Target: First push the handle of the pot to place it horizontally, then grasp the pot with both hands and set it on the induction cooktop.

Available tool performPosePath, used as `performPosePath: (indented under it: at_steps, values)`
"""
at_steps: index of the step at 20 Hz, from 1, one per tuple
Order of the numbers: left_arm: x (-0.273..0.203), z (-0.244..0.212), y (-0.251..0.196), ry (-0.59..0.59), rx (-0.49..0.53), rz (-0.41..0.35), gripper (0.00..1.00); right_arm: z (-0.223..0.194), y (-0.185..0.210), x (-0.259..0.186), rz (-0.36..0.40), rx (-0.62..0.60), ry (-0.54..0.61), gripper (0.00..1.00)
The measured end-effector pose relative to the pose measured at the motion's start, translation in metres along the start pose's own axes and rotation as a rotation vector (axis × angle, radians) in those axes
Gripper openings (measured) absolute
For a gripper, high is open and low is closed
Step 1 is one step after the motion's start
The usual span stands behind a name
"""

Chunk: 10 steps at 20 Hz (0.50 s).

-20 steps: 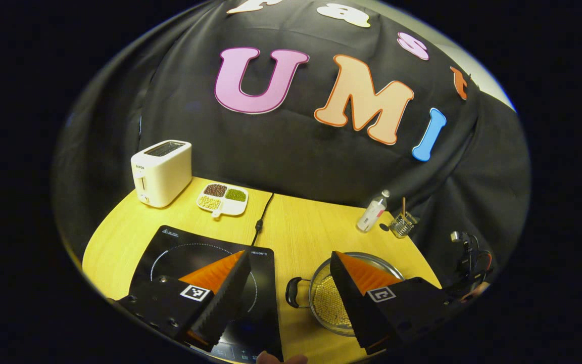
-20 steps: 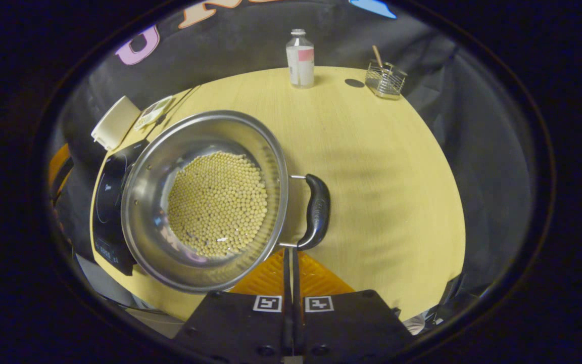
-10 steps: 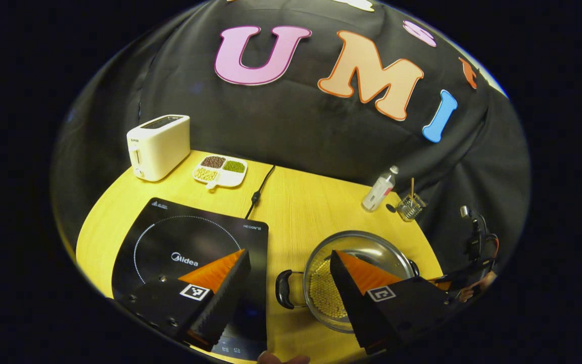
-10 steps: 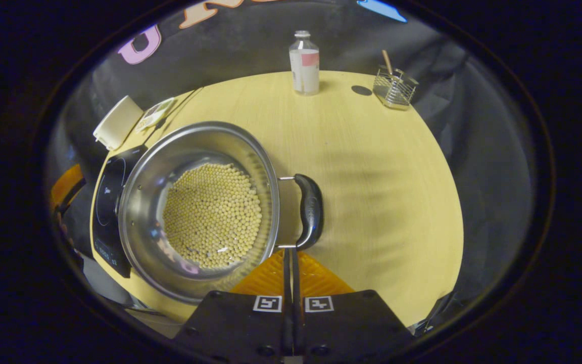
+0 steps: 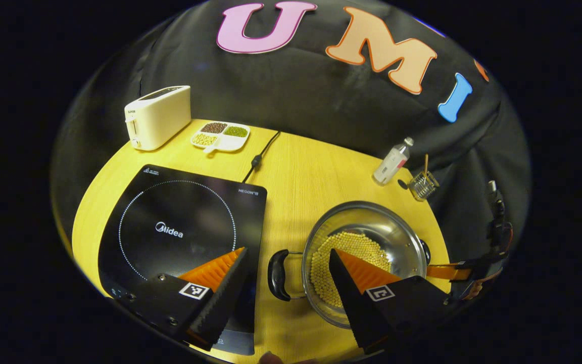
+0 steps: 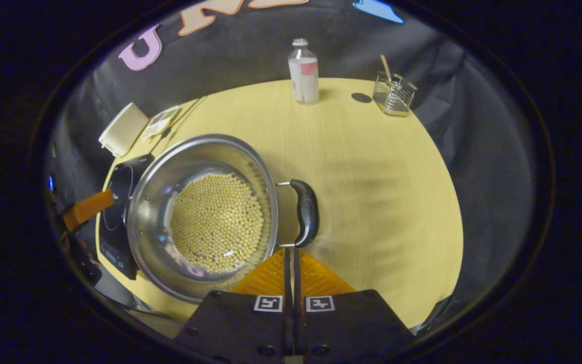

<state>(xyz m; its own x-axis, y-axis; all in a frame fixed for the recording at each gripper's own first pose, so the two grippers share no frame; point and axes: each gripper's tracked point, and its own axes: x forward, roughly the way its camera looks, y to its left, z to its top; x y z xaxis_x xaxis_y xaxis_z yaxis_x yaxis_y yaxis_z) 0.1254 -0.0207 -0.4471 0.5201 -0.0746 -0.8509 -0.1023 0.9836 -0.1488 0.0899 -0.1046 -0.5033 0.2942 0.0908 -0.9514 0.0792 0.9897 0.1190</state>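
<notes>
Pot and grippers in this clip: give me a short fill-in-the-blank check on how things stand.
1. The pot holds small round ____.
2. The right gripper has its jaws ____, tips at the pot's near handle.
3. The left gripper has its jaws ____.
4. The pot stands on the ____, beside the induction cooktop.

Missing: beans; shut; open; table

A yellow wooden table [image 5: 306, 172] stands before black cloth [image 5: 296, 96].
</notes>
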Motion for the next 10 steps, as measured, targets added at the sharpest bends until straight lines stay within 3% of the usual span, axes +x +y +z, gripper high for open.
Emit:
performPosePath:
  at_steps: [2, 6, 7, 10]
  values:
    - [0.006, -0.003, -0.002, 0.021, 0.007, 0.01, 0.96, 0.015, -0.002, -0.004, 0.014, 0.017, -0.039, 0.0]
    - [0.015, -0.011, -0.007, 0.063, 0.026, 0.023, 0.96, 0.039, -0.01, -0.002, -0.01, 0.055, -0.087, 0.14]
    - [0.016, -0.013, -0.007, 0.069, 0.028, 0.029, 0.95, 0.039, -0.008, 0.002, -0.01, 0.056, -0.082, 0.24]
    - [0.021, -0.022, -0.004, 0.106, 0.022, 0.048, 0.95, 0.038, -0.012, 0.013, -0.049, -0.006, -0.065, 0.79]
